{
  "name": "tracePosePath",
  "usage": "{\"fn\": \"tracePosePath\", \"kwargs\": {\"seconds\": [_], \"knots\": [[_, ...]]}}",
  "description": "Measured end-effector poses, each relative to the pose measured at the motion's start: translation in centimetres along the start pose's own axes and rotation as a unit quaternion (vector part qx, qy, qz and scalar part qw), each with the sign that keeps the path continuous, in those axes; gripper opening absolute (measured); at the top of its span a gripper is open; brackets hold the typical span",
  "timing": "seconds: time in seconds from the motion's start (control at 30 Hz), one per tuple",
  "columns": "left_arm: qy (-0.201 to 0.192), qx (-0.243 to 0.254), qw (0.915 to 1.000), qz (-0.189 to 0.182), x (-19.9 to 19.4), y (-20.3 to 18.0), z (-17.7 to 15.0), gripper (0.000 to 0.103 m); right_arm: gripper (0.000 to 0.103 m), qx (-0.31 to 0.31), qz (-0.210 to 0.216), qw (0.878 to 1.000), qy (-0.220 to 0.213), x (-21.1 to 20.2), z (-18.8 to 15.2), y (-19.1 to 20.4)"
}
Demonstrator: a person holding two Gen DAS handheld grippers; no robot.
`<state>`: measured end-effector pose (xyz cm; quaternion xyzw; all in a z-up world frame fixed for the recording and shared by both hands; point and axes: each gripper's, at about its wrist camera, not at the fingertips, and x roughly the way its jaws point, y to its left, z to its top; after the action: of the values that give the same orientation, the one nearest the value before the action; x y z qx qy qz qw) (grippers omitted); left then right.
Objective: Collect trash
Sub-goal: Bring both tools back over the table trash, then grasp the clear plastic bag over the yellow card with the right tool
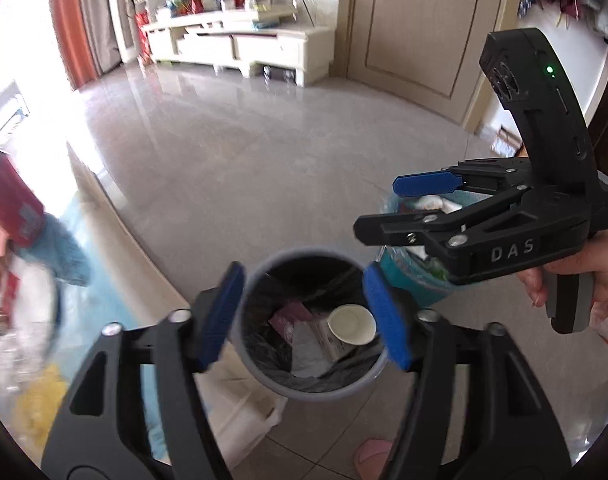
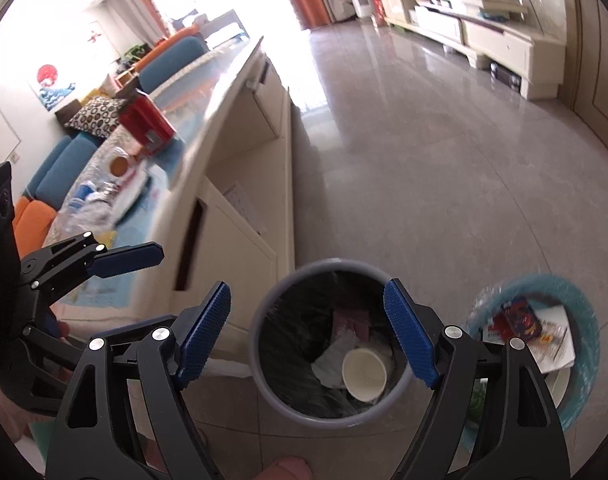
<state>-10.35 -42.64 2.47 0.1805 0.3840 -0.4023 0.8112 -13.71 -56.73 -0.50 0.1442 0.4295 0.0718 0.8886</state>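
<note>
- Left fingers (image 1: 304, 312) and right fingers (image 2: 307, 336) both spread, empty, above the grey bin (image 1: 264, 380).
- Paper cup (image 1: 351, 325) lies inside, on other trash.
- More litter (image 2: 100, 200) sits along the counter (image 2: 224, 92) edge; a hasty reach could sweep it onto the floor (image 2: 443, 160).

Black hand-held gripper (image 1: 305, 312) frames, blue ribbed pads (image 1: 220, 316), silver screws; white "DAS" lettering, green light on right hand-held gripper (image 1: 399, 208).

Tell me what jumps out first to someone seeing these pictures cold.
The grey bin on the tiled floor, black-lined, with a white paper cup lying on the rubbish inside. Both grippers, left and right, hang open and empty above it. A teal bin of wrappers stands beside it.
</note>
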Motion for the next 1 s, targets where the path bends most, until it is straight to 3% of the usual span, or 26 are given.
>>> {"fn": "tracePosePath", "kwargs": {"seconds": [0.17, 0.33, 0.63, 0.8, 1.0], "knots": [[-0.047, -0.024, 0.9981, 0.03, -6.7, 3.9, -0.8, 0.077, 0.087, -0.054, 0.042, 0.997, -0.027, -1.9, 2.8, 5.8], [-0.076, -0.055, 0.9909, 0.096, -13.3, 9.7, -3.4, 0.09, 0.089, -0.121, 0.087, 0.989, -0.019, -0.3, 4.6, 13.4], [-0.028, -0.124, 0.9769, 0.172, -18.7, 20.0, -11.8, 0.092, 0.09, -0.21, 0.135, 0.968, 0.029, 6.2, 5.4, 25.2], [0.001, -0.144, 0.9754, 0.167, -18.5, 23.3, -16.7, 0.092, 0.09, -0.25, 0.129, 0.957, 0.072, 10.8, 5.0, 29.5], [0.028, -0.124, 0.9852, 0.114, -15.4, 24.1, -19.2, 0.092, 0.09, -0.271, 0.121, 0.95, 0.1, 14.4, 4.8, 31.0]]}}
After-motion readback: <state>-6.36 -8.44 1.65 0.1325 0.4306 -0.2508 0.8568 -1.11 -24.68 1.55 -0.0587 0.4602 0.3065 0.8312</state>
